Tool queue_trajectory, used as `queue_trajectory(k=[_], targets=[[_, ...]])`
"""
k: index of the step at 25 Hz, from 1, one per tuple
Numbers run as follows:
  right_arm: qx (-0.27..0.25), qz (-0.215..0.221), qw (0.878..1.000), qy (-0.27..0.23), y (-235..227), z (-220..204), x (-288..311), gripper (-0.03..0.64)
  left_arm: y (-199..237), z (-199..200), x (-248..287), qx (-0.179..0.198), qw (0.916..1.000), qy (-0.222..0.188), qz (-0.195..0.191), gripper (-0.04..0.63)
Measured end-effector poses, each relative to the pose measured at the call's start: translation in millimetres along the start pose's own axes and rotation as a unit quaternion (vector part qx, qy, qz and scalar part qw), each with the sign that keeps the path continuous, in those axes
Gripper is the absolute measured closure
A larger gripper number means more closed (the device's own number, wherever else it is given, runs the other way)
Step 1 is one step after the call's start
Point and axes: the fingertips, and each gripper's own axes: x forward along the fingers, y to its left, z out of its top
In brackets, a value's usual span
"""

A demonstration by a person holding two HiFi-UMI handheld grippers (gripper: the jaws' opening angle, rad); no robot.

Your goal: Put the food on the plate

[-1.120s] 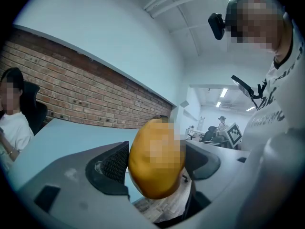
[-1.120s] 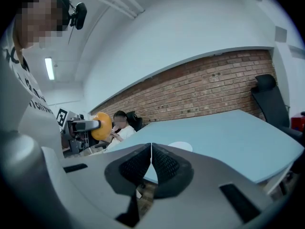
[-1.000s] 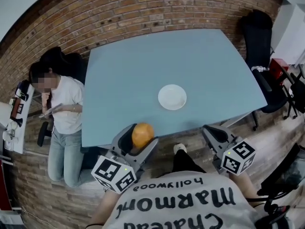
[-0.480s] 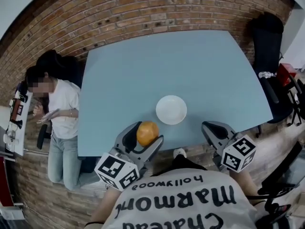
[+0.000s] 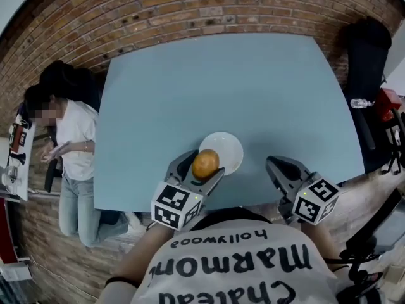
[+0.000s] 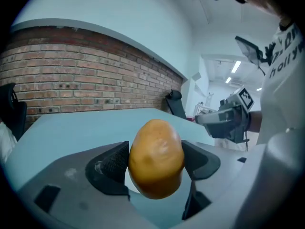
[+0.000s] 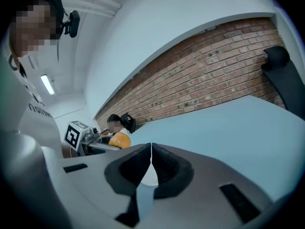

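While left gripper [image 5: 201, 168] fingers clamp potato [image 5: 205, 164] over white plate [image 5: 231, 147] lower-left rim, mid-frame on blue table [image 5: 190, 87], right gripper [image 5: 273, 165] sits lower right, fingers closed, empty.

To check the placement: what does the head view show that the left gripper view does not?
Only the head view: the white plate clearly, with the food overlapping its near-left rim. Only the left gripper view: the pads of the left tongs pressing the food's two sides; ceiling lights. Both: the food, right tongs, blue table, brick wall.
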Motion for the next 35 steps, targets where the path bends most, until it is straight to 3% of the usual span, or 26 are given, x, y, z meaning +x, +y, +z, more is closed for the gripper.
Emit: queue_trajectory(k=[7,14,18,24,35], targets=[[0.008,0.018,0.999,0.025,-24.1,-0.5,18.3,0.606,19.1,-32.1,55.7,0.035,0.9956,0.084,0.02,0.258],[0.021,0.03,0.999,0.033,-49.3,1.9,35.5,0.606,27.8,-63.3,91.7,0.104,0.9793,0.171,0.031,0.258],[0.031,0.035,0.998,0.031,-60.9,5.7,44.4,0.606,27.0,-68.5,103.6,0.127,0.9731,0.19,0.025,0.258],[0.038,0.04,0.998,0.029,-74.3,8.2,53.2,0.606,28.4,-78.2,115.9,0.134,0.9679,0.212,0.015,0.258],[0.049,0.057,0.996,0.039,-77.6,5.0,58.4,0.606,23.8,-76.1,124.2,0.15,0.9679,0.202,0.002,0.258]])
